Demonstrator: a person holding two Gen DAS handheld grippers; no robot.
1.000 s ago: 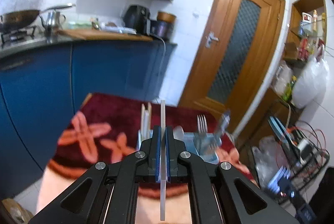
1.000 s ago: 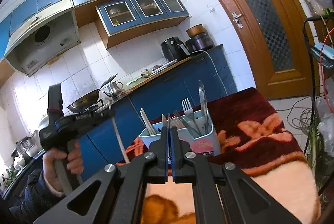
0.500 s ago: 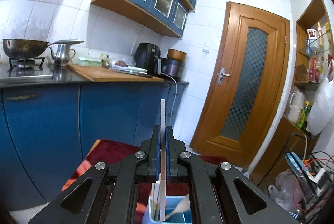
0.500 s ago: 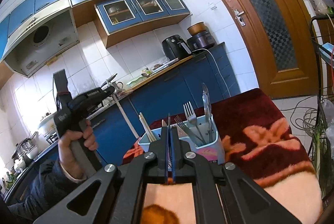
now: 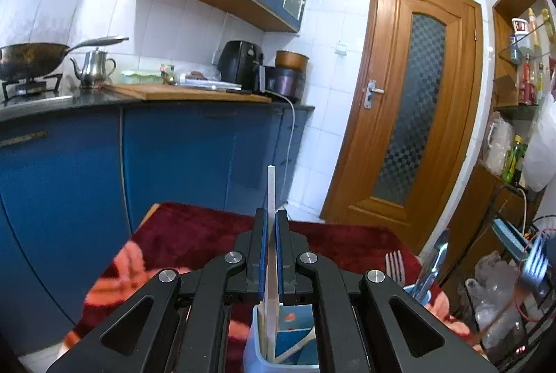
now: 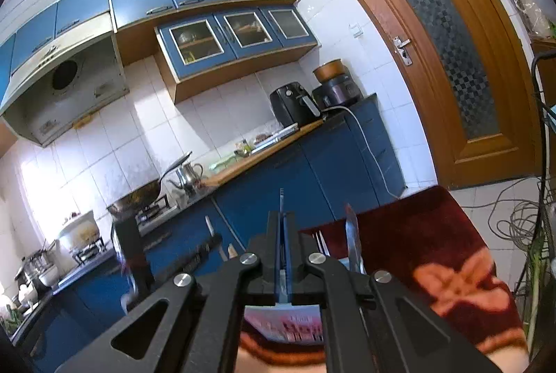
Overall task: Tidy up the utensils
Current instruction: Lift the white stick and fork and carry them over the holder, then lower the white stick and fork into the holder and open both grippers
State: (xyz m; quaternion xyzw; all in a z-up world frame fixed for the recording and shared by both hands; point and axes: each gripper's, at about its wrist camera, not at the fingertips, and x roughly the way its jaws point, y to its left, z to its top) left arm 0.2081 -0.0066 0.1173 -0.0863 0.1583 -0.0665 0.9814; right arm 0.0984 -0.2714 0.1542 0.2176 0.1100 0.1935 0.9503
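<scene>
Left tool [image 5: 270, 255] clamping chopstick [image 5: 270, 189]; right tool [image 6: 284, 255] pinching (perhaps) a fork [image 6: 281, 199]

Cloth [image 5: 194, 234]: dark red with salmon-pink flower pattern. Beyond the cloth, cabinets [image 5: 180, 157]: blue. Door [image 5: 413, 116] right of the cabinets: orange-brown wood, checkered glass. Utensil box [image 5: 295, 331] on the cloth: light blue. Chopstick [image 5: 271, 189]: white.

Pale chopstick [image 5: 270, 199], upright at lower centre of the left wrist view, lower end inside the light-blue utensil holder [image 5: 252, 343] at bottom centre; steel fork [image 5: 393, 265] and knife [image 5: 432, 263] standing at lower right; second fork [image 6: 280, 199], edge-on and upright, tines uppermost, at lower centre of the right wrist view.
</scene>
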